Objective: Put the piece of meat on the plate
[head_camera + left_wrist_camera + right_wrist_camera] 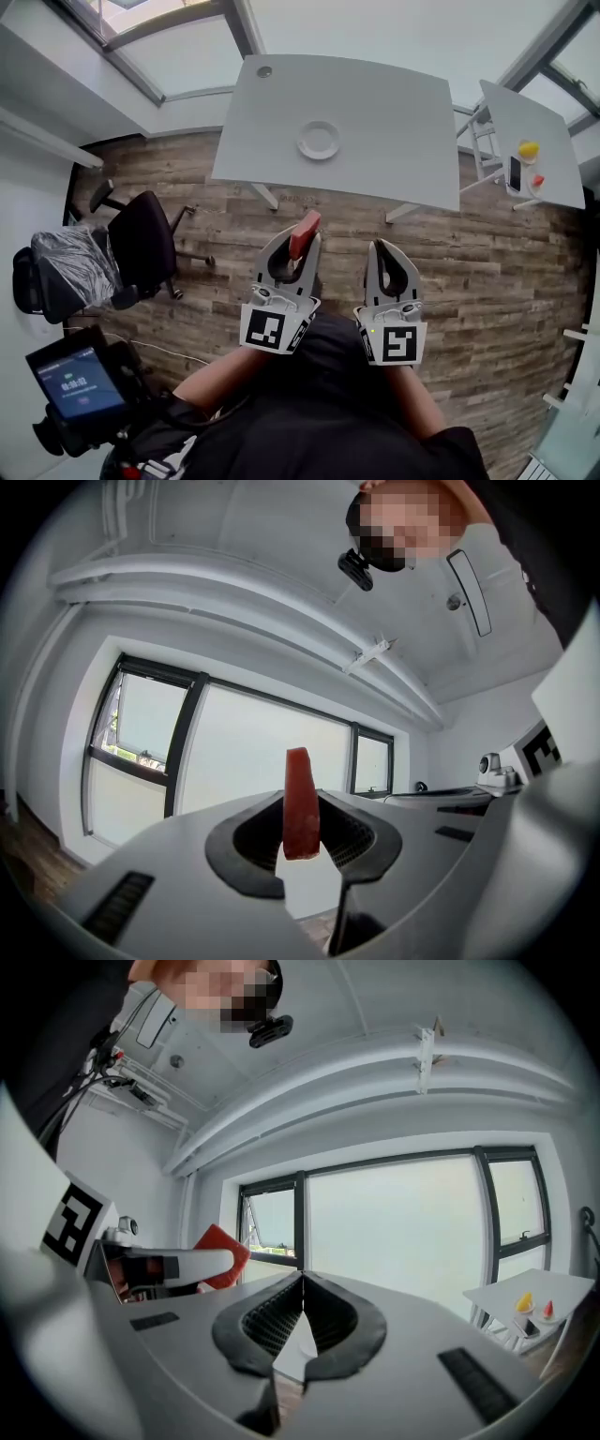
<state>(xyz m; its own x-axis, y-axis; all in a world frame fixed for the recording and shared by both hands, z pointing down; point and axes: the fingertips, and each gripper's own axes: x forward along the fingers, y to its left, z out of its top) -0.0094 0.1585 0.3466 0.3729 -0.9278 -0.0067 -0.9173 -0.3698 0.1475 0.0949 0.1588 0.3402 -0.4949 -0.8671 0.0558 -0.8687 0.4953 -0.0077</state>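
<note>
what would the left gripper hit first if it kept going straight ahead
Probably nothing close. The left gripper, holding the piece of meat, points toward the white table, but its own view seems to show it low under the fingers, so it likely passes over toward the window; depth is unclear.

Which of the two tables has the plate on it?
The larger table, in the middle of the head view: the white plate sits near its middle. The smaller table at right carries a yellow item and a red item, no plate.
</note>
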